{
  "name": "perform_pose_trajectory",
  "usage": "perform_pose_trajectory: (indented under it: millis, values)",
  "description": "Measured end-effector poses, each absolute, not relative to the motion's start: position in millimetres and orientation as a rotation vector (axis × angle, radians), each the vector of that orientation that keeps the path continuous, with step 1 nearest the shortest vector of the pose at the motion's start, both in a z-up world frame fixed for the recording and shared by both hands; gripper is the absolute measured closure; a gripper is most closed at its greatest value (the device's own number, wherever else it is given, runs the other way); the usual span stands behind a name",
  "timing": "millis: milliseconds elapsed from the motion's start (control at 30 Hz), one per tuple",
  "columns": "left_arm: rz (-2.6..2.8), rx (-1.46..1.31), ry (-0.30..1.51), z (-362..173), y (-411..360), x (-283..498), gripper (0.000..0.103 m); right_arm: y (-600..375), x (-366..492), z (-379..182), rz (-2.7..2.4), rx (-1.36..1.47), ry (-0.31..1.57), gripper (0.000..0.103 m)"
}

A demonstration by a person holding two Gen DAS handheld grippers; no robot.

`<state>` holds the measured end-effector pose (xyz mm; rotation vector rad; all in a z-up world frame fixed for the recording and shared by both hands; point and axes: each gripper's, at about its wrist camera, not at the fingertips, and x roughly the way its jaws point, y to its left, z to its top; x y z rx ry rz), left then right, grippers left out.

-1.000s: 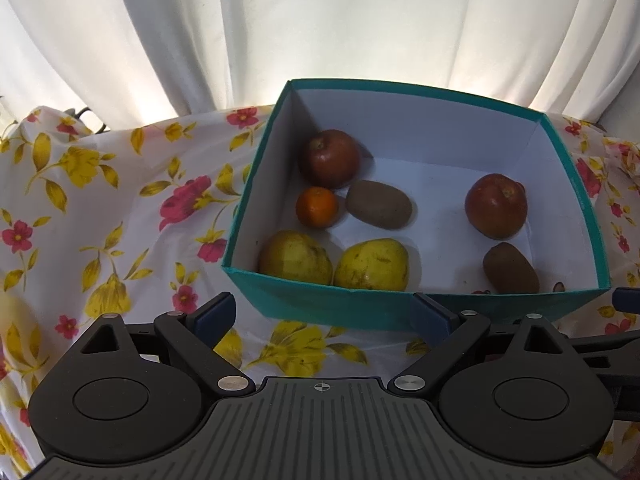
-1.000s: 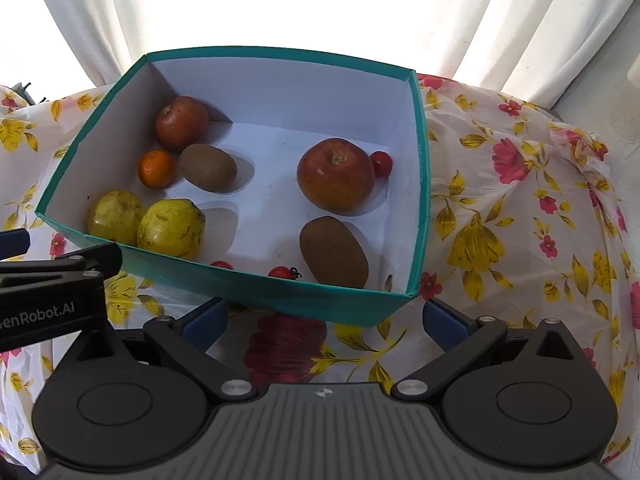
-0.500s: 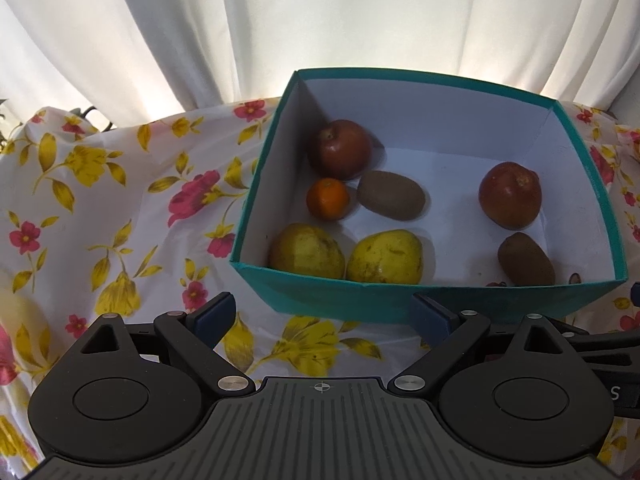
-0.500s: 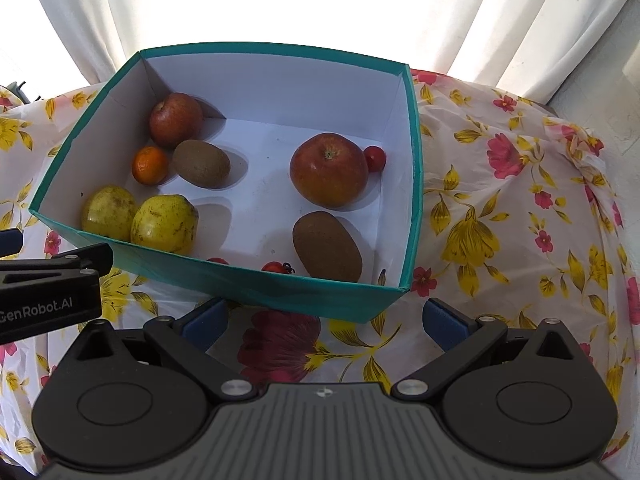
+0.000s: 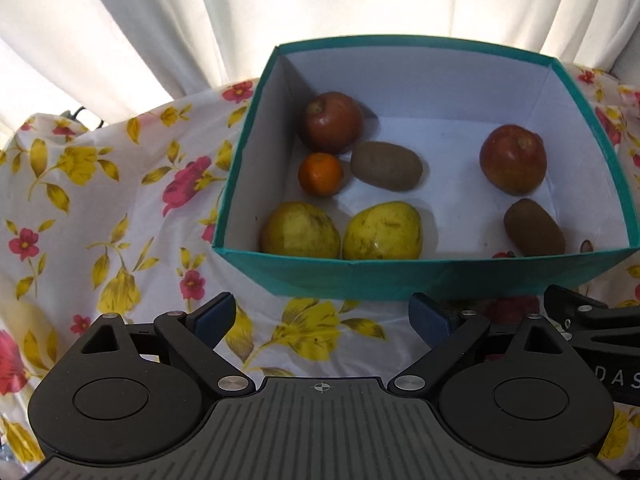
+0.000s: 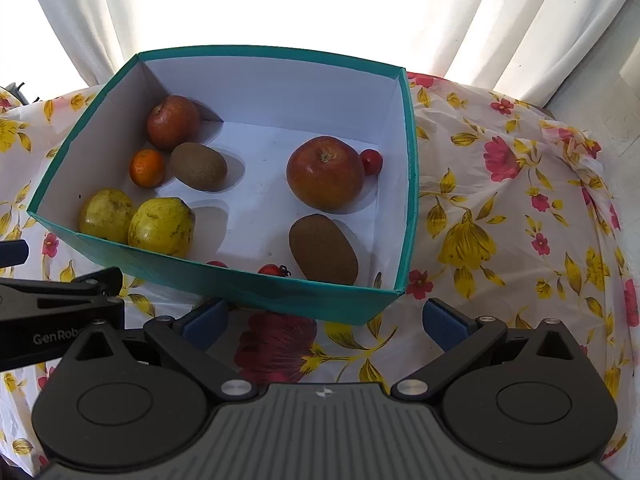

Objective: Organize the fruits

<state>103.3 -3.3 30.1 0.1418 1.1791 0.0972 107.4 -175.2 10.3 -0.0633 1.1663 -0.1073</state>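
A teal box (image 5: 400,276) (image 6: 304,300) with a white inside stands on the flowered cloth. In it lie two red apples (image 5: 334,122) (image 6: 325,180), two kiwis (image 5: 386,166) (image 6: 322,250), a small orange (image 5: 320,174) (image 6: 147,168), two yellow pears (image 5: 382,232) (image 6: 162,226) and small red tomatoes (image 6: 371,161). My left gripper (image 5: 322,316) is open and empty, just short of the box's near wall. My right gripper (image 6: 326,320) is open and empty, also before the near wall.
The table wears a white cloth with yellow and red flowers (image 5: 120,200) (image 6: 520,220). White curtains (image 5: 200,20) hang right behind the table. The other gripper shows at the right edge of the left wrist view (image 5: 596,320) and at the left edge of the right wrist view (image 6: 52,300).
Both grippers have drawn back a little from the box and risen. The fruits in the box have not moved. Both stay open and empty.
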Motion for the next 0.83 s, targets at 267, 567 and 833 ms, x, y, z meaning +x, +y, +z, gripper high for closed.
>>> perform_pose_trajectory:
  millis: [267, 567, 833]
  values:
    - [0.083, 0.132, 1.187, 27.9, -3.2, 105.4, 0.006, -174.8, 108.0, 10.3, -0.108, -0.06, 1.166, 0.0]
    - [0.069, 0.121, 1.196, 24.6, -2.2, 107.7, 0.006, -175.4, 108.5, 9.6, -0.112, -0.068, 1.163, 0.0]
    - [0.092, 0.171, 1.167, 24.4, -7.0, 106.4, 0.006, -174.3, 109.9, 6.8, -0.11, -0.074, 1.169, 0.0]
